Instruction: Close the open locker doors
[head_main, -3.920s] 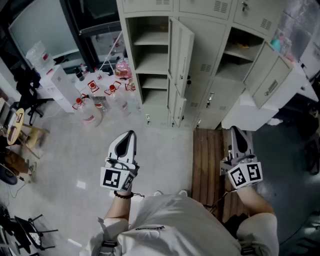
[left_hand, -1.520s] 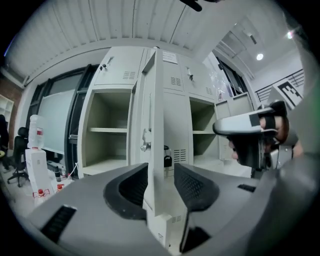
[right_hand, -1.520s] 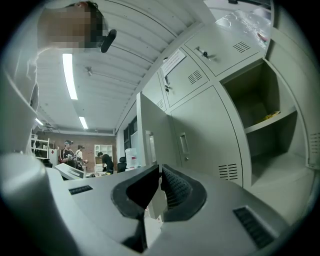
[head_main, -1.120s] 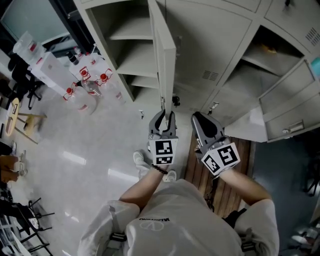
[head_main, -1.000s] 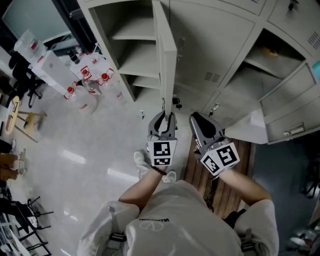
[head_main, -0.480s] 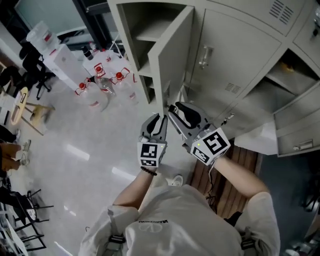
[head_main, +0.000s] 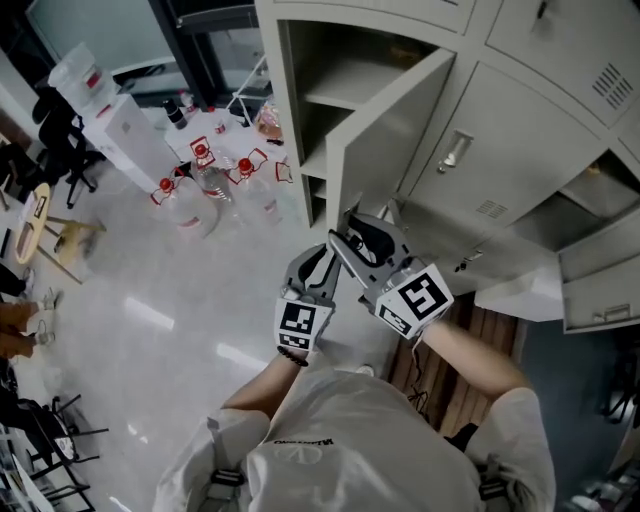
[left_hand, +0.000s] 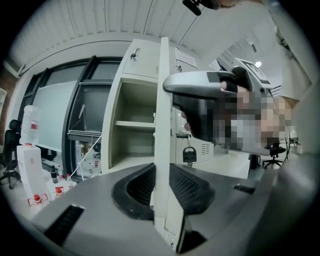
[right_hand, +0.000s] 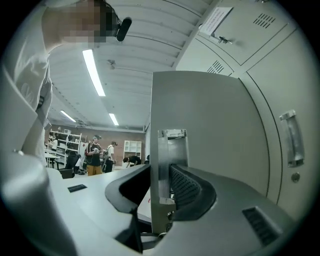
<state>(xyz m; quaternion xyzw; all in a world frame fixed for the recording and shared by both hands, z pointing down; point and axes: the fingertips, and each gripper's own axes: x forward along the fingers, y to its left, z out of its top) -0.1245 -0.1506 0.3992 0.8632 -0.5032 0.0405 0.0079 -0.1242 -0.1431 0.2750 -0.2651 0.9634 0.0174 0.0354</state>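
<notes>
A grey locker door (head_main: 392, 135) stands partly open in front of its shelved compartment (head_main: 335, 85). My left gripper (head_main: 321, 256) is shut on the door's lower free edge (left_hand: 162, 125), and its pads (left_hand: 186, 186) press on both faces. My right gripper (head_main: 346, 228) is just right of it at the same edge. Its jaws are spread, and the door's edge with a metal latch plate (right_hand: 166, 165) stands between them without being pinched. The right gripper's body (left_hand: 210, 102) shows in the left gripper view, with a hanging key (left_hand: 187, 155) behind it.
Water jugs with red caps (head_main: 205, 175) and a white box (head_main: 118, 122) stand on the floor at left. A wooden pallet (head_main: 485, 335) lies under me. Further right, another locker door (head_main: 598, 290) hangs open. People (right_hand: 95, 152) stand far across the room.
The door has swung right, toward its compartment, with the left gripper still on its edge. The right gripper has moved in to the same edge and its jaws have spread.
</notes>
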